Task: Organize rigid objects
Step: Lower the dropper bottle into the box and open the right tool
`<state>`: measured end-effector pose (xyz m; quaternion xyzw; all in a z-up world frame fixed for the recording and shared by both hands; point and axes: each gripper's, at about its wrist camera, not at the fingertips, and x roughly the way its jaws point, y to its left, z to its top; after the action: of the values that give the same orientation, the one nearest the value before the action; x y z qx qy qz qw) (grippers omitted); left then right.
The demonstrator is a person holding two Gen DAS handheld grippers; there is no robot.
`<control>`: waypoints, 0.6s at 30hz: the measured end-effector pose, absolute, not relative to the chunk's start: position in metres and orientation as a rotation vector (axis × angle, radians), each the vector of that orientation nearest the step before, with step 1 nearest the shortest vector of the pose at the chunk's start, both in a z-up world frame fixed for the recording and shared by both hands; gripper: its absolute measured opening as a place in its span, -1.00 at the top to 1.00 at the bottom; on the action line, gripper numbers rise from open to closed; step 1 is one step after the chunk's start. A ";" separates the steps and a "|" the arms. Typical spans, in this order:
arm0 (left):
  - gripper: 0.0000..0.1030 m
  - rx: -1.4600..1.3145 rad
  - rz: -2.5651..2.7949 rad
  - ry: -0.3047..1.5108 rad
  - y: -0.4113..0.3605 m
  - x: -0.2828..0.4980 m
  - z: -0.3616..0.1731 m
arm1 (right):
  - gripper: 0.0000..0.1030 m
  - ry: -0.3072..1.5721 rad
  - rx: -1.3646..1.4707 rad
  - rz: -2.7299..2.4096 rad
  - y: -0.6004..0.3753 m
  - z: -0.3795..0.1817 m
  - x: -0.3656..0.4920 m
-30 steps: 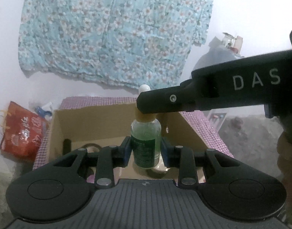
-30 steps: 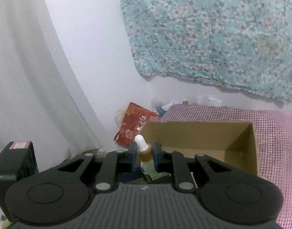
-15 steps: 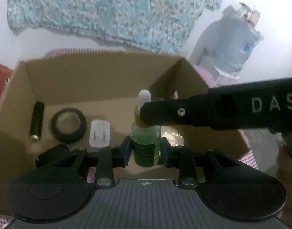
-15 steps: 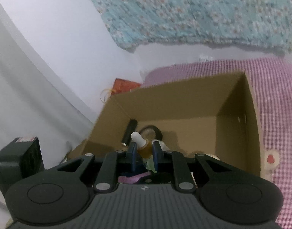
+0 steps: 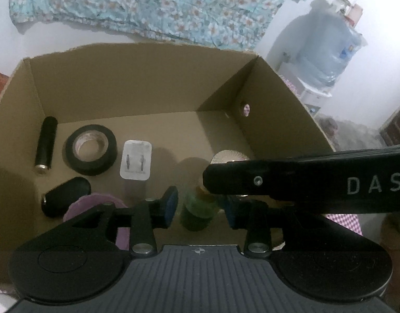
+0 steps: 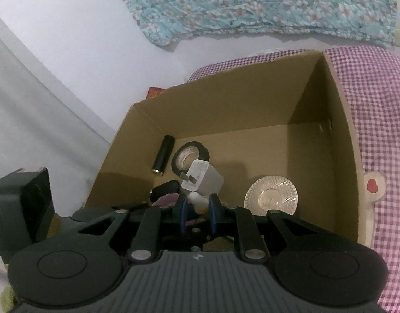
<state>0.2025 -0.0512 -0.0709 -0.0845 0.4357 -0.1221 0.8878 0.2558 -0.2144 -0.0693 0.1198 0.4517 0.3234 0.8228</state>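
Note:
A green dropper bottle [image 5: 197, 211] with a white bulb top [image 6: 198, 200] hangs low inside the cardboard box [image 5: 137, 83]. My right gripper [image 6: 196, 210] is shut on its neck; its black finger crosses the left wrist view [image 5: 291, 182]. My left gripper [image 5: 200, 207] is open, its blue pads apart on either side of the bottle, not touching. The box [image 6: 341, 135] also holds a black cylinder [image 5: 45, 144], a black tape roll [image 5: 90, 149], a white plug adapter [image 5: 135, 163], a black oval case [image 5: 65, 199], a purple disc [image 5: 95, 207] and a glass saucer [image 6: 271, 198].
The box sits on a purple checked cloth [image 6: 377, 120]. A floral cloth [image 5: 158, 5] hangs on the wall behind. A water jug [image 5: 325, 52] stands to the right. A black block [image 6: 19, 208] is at the left of the right wrist view.
Both grippers have come down into the box with the bottle. My left gripper has opened and let go of the bottle's body; the right still holds its neck.

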 end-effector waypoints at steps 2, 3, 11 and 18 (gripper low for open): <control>-0.01 -0.177 -0.251 0.896 -0.053 0.200 -0.067 | 0.60 0.954 0.262 0.685 -0.215 -0.067 0.253; -0.09 -0.176 -0.250 0.886 -0.053 0.198 -0.063 | 0.60 0.946 0.266 0.685 -0.216 -0.065 0.251; -0.62 -0.171 -0.271 0.778 -0.058 0.176 -0.028 | 0.60 0.813 0.410 0.669 -0.238 -0.037 0.217; -0.90 -0.143 -0.332 0.700 -0.062 0.136 0.010 | 0.60 0.704 0.542 0.664 -0.261 -0.015 0.166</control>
<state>0.1361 -0.0621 0.0102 -0.0696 0.3412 -0.1618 0.9234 0.1659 -0.2606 -0.0146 0.2573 0.3344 0.3151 0.8501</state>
